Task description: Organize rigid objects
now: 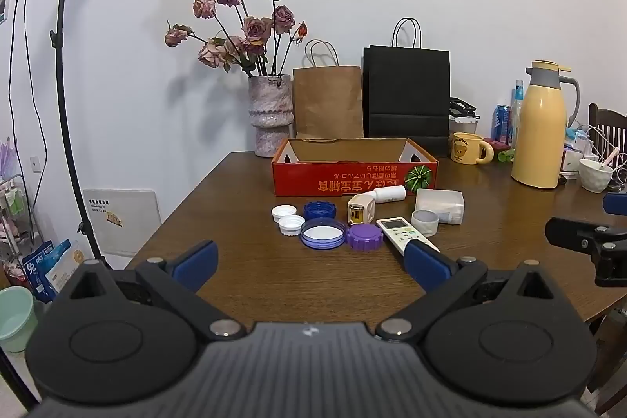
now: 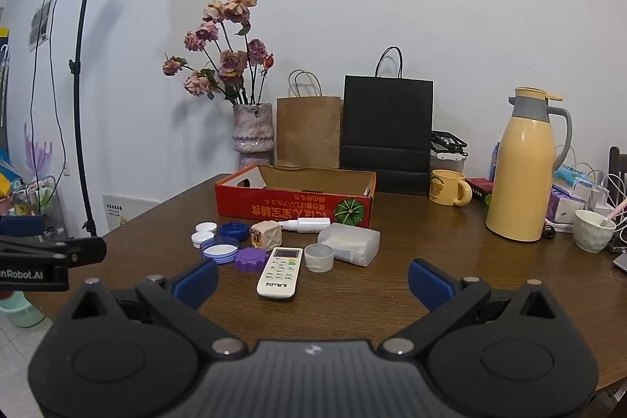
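A red cardboard box [image 1: 354, 177] [image 2: 294, 208] stands open on the wooden table. In front of it lie two white caps [image 1: 284, 211], a dark blue cap [image 1: 319, 209], a blue-rimmed lid [image 1: 323, 232], a purple cap [image 1: 364, 237] [image 2: 250, 258], a beige cube [image 1: 360, 208] [image 2: 265, 234], a white bottle [image 1: 390, 192] on its side, a white remote [image 2: 280, 272] [image 1: 403, 234], a tape roll [image 2: 319, 257] and a clear plastic case [image 2: 348, 243]. My left gripper [image 1: 311, 263] and right gripper [image 2: 312, 281] hover open, short of the objects, nothing between the fingers.
A vase of dried roses [image 1: 271, 114], a brown bag [image 1: 328, 100] and a black bag [image 1: 406, 96] line the wall. A yellow mug [image 1: 468, 147], a yellow thermos [image 1: 540, 128] and a white bowl [image 1: 595, 174] crowd the right. A light stand [image 2: 80, 104] rises left.
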Demonstrator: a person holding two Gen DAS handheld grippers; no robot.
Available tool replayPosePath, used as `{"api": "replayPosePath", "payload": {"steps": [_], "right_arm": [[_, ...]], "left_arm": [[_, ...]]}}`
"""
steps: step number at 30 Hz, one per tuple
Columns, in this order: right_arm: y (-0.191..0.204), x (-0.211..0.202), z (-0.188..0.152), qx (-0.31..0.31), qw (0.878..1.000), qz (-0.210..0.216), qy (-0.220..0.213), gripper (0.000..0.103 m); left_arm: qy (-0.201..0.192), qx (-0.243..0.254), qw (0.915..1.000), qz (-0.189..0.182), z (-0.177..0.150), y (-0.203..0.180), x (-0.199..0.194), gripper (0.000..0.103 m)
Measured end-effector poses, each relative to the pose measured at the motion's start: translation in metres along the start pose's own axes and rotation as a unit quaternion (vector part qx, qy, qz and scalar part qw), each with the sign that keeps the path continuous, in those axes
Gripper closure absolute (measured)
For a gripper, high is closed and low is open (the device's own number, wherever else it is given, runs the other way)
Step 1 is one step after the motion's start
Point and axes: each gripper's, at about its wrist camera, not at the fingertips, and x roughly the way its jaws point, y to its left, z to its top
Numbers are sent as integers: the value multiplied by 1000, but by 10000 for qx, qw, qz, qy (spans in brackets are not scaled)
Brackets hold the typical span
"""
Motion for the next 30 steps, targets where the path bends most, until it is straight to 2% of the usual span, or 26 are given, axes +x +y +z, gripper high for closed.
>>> {"api": "replayPosePath", "payload": {"steps": [30], "right_arm": [[2, -1, 0, -27, 10000, -16, -5, 0]], "left_arm": [[-52, -11, 10000, -66, 0, 0, 1, 0]]}}
